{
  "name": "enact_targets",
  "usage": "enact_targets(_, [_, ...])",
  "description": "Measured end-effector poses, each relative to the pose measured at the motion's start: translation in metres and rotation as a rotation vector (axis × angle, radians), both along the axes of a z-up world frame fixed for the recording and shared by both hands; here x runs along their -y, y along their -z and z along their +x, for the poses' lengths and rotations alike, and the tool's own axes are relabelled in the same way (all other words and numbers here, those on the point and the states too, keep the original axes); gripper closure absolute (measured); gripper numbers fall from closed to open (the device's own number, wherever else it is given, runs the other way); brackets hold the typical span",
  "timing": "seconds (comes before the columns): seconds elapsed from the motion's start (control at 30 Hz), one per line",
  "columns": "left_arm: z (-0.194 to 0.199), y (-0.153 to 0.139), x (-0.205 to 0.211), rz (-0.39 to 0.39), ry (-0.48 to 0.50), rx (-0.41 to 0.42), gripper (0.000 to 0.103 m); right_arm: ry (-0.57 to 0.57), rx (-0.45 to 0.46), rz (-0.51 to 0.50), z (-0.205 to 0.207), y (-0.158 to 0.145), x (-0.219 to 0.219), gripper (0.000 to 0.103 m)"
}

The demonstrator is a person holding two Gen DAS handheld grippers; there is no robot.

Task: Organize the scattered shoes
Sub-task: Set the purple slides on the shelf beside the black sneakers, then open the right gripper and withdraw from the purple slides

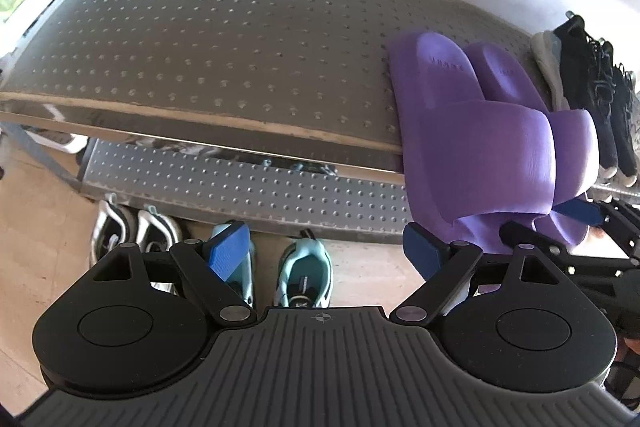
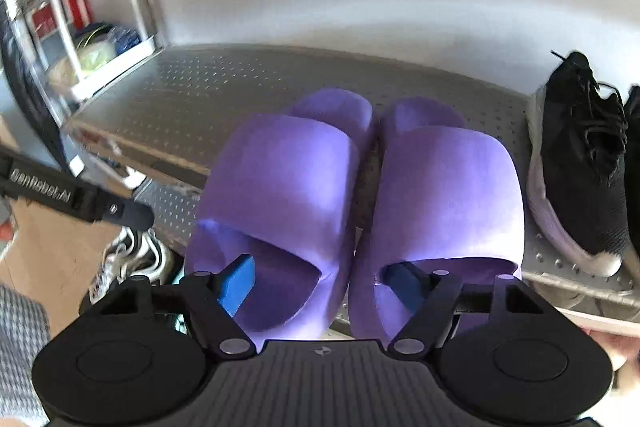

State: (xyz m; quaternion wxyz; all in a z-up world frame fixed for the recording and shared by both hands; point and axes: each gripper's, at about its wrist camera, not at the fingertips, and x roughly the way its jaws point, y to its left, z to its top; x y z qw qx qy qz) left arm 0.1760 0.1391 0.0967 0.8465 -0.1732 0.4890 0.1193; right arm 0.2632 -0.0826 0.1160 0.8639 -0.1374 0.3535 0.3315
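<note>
Right wrist view: pair of purple foam slides, frame centre on perforated steel shelf, toes overhanging; right gripper unclenched, pads inside toe openings; left gripper released; light, squashy—grip strap edges.

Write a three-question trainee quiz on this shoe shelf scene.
1. True or false: the purple slippers lie wholly on the shelf, with nothing past its front edge.
2. Which shoes stand on the shelf at the picture's right of the slippers? A) black sneakers B) red boots C) white sandals
3. Short answer: where are the right gripper fingertips?

Key: 1 false, the toes overhang the edge. 2 A. 3 one in each slipper's toe opening.
</note>
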Motion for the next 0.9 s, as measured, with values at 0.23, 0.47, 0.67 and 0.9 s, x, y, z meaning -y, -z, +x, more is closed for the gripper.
enact_targets(0.23, [-0.001, -0.002, -0.003, -0.011, -0.004, 0.003, 0.015, 0.11, 0.078, 0.008, 0.006, 0.008, -0.012, 0.046])
enact_targets(0.47, [-0.002, -0.003, -0.005, -0.012, -0.011, 0.007, 0.015, 0.284, 0.127, 0.046, 0.018, 0.016, -0.041, 0.049])
enact_targets(0.67, [-0.004, -0.001, -0.014, -0.024, -0.034, -0.002, 0.015, 0.365, 0.169, 0.043, 0.045, 0.022, -0.061, 0.049])
enact_targets(0.9, [-0.004, -0.001, -0.02, -0.04, -0.042, -0.003, 0.015, 0.367, 0.185, 0.037, 0.075, 0.022, -0.055, 0.051])
